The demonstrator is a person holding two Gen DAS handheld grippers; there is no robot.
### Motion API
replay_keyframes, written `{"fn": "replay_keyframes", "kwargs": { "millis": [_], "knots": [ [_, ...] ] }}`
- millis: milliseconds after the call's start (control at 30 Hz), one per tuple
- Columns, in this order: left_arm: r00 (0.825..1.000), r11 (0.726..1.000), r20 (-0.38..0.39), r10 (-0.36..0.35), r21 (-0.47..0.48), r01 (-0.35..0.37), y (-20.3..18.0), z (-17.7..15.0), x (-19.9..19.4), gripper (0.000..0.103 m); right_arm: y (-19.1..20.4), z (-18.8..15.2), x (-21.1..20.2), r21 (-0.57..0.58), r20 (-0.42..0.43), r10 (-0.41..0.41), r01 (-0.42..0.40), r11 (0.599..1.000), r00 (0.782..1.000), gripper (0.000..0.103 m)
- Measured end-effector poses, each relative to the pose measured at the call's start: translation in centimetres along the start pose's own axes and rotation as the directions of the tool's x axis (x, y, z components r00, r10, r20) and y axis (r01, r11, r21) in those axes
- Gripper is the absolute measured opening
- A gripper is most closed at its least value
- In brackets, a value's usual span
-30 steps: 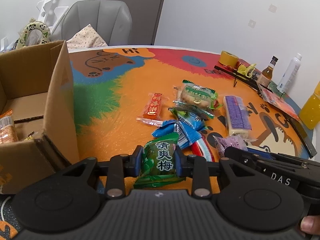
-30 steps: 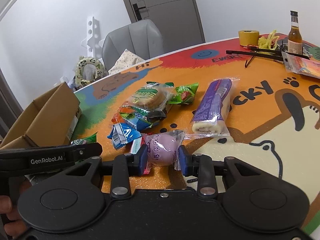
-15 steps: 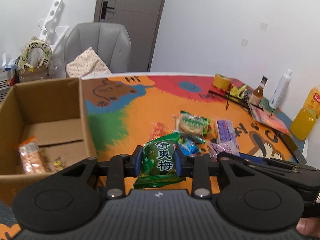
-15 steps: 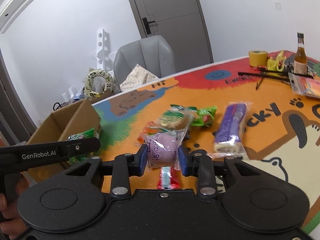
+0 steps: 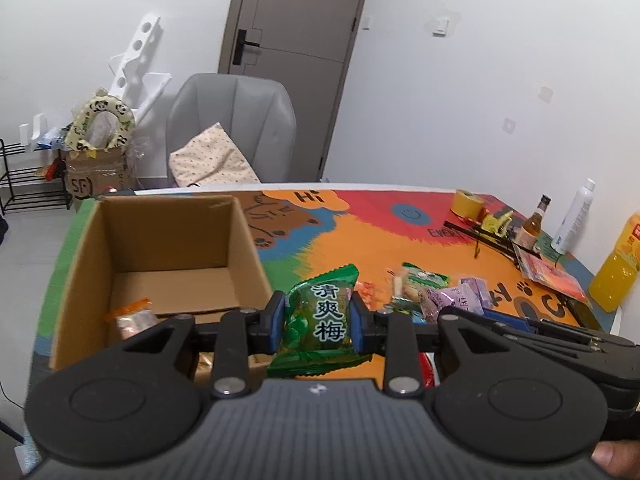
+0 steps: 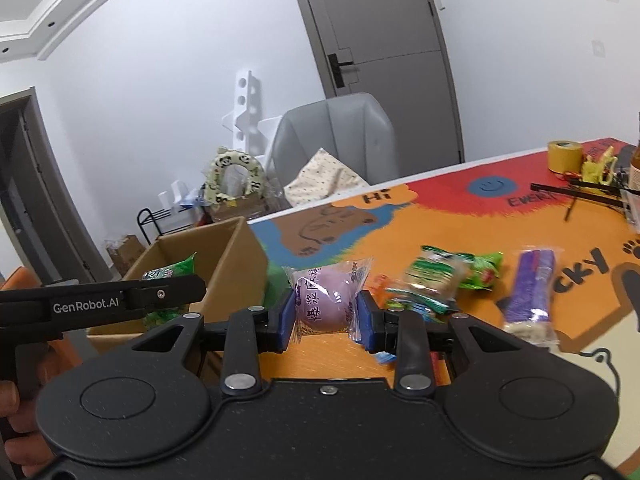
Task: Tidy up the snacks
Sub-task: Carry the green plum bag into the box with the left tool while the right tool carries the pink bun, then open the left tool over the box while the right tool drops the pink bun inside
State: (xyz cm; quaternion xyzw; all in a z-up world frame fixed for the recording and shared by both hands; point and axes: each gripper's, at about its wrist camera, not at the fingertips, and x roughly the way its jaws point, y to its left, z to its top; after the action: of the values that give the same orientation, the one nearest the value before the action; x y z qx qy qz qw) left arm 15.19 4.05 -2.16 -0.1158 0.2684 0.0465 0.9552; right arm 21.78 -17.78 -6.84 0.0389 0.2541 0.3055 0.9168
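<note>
My left gripper (image 5: 318, 322) is shut on a green plum-candy packet (image 5: 318, 320), held in the air by the near right corner of the open cardboard box (image 5: 168, 240). An orange-wrapped snack (image 5: 130, 318) lies inside the box. My right gripper (image 6: 325, 314) is shut on a clear-wrapped purple bun (image 6: 326, 300), raised above the table to the right of the box (image 6: 224, 264). The left gripper's body (image 6: 120, 304) with the green packet (image 6: 168, 276) shows at the left of the right wrist view. Several loose snacks (image 6: 436, 280) and a purple roll cake (image 6: 530, 292) lie on the colourful mat (image 6: 400, 232).
A grey chair (image 5: 232, 128) with a cushion stands behind the table. At the far right are a tape roll (image 5: 466, 204), a brown bottle (image 5: 534, 224), a white bottle (image 5: 574, 216), a yellow juice bottle (image 5: 618, 264) and a black rack (image 6: 576, 192).
Both grippers have risen with their snacks and moved left toward the box. The box's inside now shows from above in the left wrist view.
</note>
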Motion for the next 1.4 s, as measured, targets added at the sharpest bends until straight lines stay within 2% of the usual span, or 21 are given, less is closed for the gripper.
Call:
{"fn": "replay_keyframes", "kwargs": {
  "millis": [767,967,1067,1233,1367,1400],
  "knots": [
    [0.993,0.989,0.021,0.115,-0.097,-0.112,8.4,0.8,-1.8,0.031,6.7,1.0,3.2,-0.070,-0.011,0.090,-0.091,0.993,0.996,0.031],
    [0.993,0.986,0.004,0.121,-0.118,-0.119,10.3,1.0,-1.4,0.032,8.3,1.3,4.5,-0.084,-0.022,0.107,-0.109,0.991,0.994,0.031],
    [0.993,0.985,0.006,0.115,-0.128,-0.114,10.9,1.0,-1.1,0.035,9.0,1.5,5.2,-0.095,-0.028,0.112,-0.114,0.989,0.993,0.031],
    [0.995,0.980,0.010,0.095,-0.175,-0.092,12.0,0.9,-1.1,0.052,10.2,1.8,6.1,-0.118,-0.041,0.113,-0.117,0.986,0.993,0.031],
    [0.995,0.979,0.018,0.100,-0.180,-0.095,12.3,0.8,-1.4,0.055,10.8,2.2,7.0,-0.117,-0.048,0.117,-0.122,0.986,0.992,0.032],
    [0.995,0.979,0.016,0.098,-0.181,-0.093,12.3,0.8,-1.4,0.057,11.0,2.4,7.3,-0.118,-0.053,0.122,-0.127,0.985,0.991,0.036]
  ]
}}
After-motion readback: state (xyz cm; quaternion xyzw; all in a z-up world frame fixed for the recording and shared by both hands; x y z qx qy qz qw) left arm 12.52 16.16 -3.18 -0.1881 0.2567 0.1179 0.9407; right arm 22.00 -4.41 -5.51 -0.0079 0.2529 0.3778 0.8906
